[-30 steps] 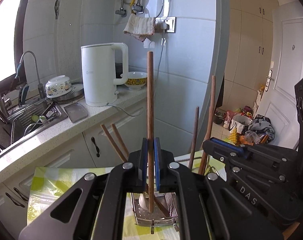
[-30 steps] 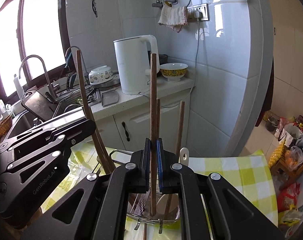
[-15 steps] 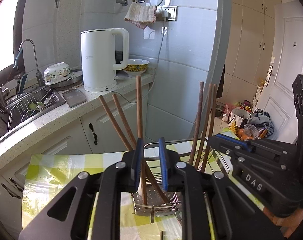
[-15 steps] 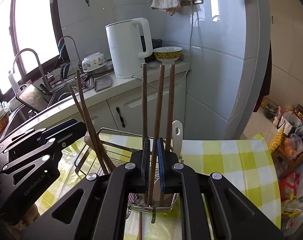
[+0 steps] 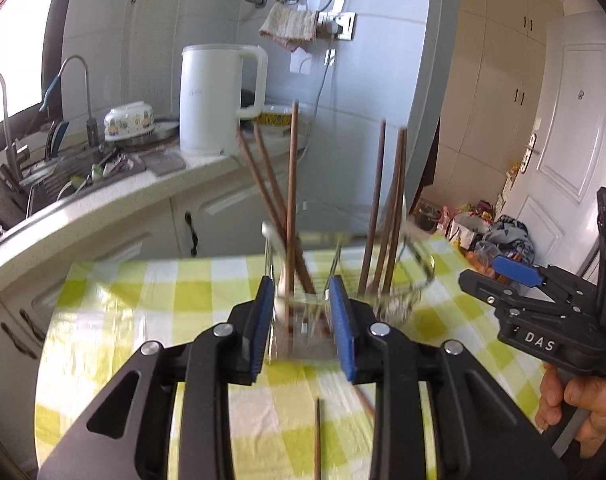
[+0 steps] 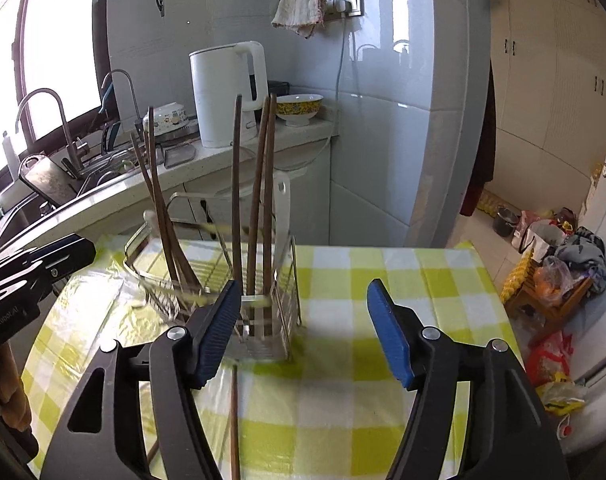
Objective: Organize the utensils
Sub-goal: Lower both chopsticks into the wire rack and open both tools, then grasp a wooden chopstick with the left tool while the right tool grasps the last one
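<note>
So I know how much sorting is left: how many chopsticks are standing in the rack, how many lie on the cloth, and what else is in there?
Standing chopsticks in the wire rack: 6 (two nearly overlap)
Loose chopsticks on the checked cloth: 2
White utensils in the rack: 2
Total: 10

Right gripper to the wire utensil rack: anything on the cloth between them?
Yes: one brown chopstick lies flat on the checked cloth between the right gripper, fingers opening with nothing between them, and the rack. Right wrist view shows it.
</note>
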### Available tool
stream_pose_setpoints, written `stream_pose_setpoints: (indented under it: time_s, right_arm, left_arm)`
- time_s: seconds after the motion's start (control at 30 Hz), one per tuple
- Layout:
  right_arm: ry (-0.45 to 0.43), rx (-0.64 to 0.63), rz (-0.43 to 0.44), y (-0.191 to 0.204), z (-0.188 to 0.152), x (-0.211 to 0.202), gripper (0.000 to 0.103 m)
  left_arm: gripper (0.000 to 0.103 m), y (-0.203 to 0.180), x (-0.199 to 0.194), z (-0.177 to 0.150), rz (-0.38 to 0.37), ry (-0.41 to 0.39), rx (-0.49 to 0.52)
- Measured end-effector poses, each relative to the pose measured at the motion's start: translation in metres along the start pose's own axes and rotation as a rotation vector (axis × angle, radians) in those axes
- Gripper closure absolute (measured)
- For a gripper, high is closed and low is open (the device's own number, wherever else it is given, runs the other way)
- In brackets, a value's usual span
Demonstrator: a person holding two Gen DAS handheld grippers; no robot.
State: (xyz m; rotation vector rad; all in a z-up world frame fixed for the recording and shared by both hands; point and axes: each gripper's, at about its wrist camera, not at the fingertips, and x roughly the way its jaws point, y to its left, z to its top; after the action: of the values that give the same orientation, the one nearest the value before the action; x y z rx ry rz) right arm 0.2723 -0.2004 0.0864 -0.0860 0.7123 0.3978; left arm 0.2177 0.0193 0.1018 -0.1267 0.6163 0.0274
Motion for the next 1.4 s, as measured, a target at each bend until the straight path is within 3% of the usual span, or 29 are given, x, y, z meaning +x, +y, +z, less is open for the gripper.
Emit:
stream_pose_setpoints:
  time_s: [0.33,0.6,0.83,0.9,1.07,1.4]
  right_arm:
    - [0.174,0.022,0.003,0.001,-0.107,0.01,0.036]
    - [0.209,-0.022,-0.004,0.018,-0.134,0.011,0.036]
    - [0.215,-0.05,0.009,0.029,-0.135,0.015,0.035]
    - [0.216,-0.052,0.012,0.03,-0.136,0.016,0.035]
    - [0.225,-0.055,0.019,0.034,-0.136,0.02,0.035]
    - [0.245,-0.077,0.044,0.048,-0.14,0.03,0.035]
  left_arm:
    - [0.074,-0.007,0.018,-0.112,0.003,0.212,-0.025]
    - [0.074,-0.021,0.041,-0.155,-0.001,0.339,0.046]
    - [0.076,-0.029,0.051,-0.163,0.024,0.36,0.103]
    - [0.087,-0.029,0.052,-0.163,0.046,0.356,0.119]
    - [0.097,-0.025,0.053,-0.16,0.055,0.357,0.122]
    - [0.097,-0.021,0.051,-0.159,0.051,0.356,0.121]
